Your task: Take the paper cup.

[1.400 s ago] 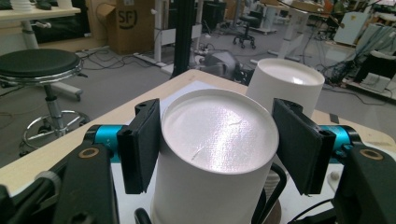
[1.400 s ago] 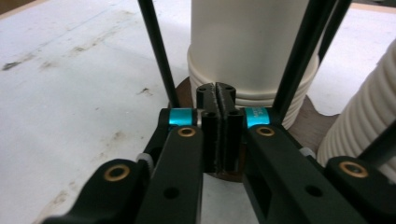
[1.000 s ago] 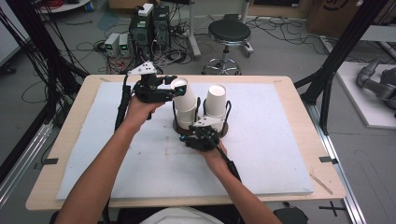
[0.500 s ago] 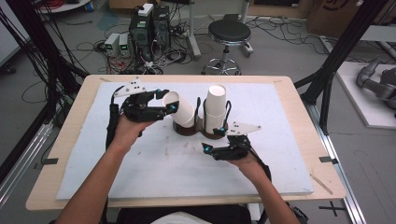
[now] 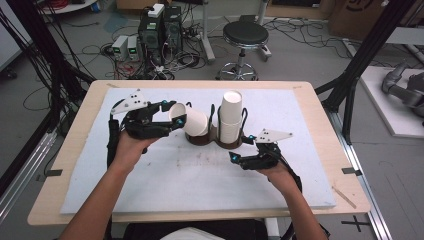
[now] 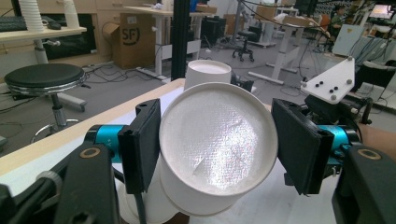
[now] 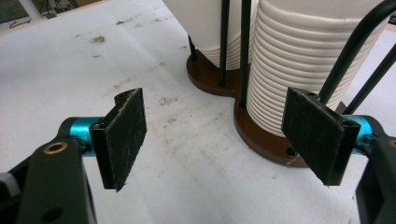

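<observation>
Left tongs (image 5: 176, 118) grip tilted cup (image 5: 192, 121) above holder (image 5: 216, 142); right tongs (image 5: 239, 150) gape empty.

Wooden table (image 5: 320, 107) — white mat (image 5: 165, 175), cup holder (image 5: 215, 141)

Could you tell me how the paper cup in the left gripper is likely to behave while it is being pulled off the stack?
The paper cup looks thin-walled, so it is probably light and easily crushed. The left gripper pinches it near the rim, which may go oval. Tilted in the holder, it could snag.

Matt paper cup (image 6: 217, 140) — ribbed stack (image 7: 299, 60), glossy wood base (image 7: 266, 140)
</observation>
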Available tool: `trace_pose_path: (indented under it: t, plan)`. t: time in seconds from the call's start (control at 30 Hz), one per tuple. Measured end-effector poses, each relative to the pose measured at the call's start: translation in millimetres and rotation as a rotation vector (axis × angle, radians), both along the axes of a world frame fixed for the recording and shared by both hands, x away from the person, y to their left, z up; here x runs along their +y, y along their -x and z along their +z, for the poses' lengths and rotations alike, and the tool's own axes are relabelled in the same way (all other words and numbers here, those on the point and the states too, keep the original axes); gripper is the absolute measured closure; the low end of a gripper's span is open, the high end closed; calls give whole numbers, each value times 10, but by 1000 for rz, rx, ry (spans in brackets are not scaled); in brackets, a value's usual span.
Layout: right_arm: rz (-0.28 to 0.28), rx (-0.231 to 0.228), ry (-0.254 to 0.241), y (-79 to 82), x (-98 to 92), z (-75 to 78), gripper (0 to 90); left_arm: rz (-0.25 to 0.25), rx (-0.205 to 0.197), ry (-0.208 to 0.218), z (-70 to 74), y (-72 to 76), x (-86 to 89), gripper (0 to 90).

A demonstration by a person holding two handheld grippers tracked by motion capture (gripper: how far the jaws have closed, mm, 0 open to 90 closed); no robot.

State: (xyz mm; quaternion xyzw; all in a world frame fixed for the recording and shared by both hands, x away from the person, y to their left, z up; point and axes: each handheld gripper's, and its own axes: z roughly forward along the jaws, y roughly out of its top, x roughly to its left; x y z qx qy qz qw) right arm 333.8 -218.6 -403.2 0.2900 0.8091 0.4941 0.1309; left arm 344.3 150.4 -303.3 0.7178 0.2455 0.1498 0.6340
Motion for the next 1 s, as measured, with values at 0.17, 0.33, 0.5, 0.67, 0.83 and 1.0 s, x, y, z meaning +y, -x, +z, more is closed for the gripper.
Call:
trace_pose_path:
  t: [0.17, 0.33, 0.5, 0.67, 0.83, 1.0]
  plan:
    - [-7, -14, -12, 8, -42, 23, 227, -19, 8, -2, 8, 37, 17, 359]
    - [-31, -28, -14, -8, -97, 52, 219, -43, 13, -12, -72, 130, 35, 359]
    - [-27, -30, -24, -43, -86, 58, 219, -60, 3, -8, -111, 215, 113, 359]
    - [-30, -33, -25, -49, -87, 57, 219, -67, -10, 2, -87, 271, 146, 360]
    - [-27, -40, -14, -16, -78, 66, 219, -72, -20, 4, -76, 348, 148, 359]
    - [-28, -36, -17, -11, -91, 57, 219, -73, -19, -4, -59, 386, 181, 359]
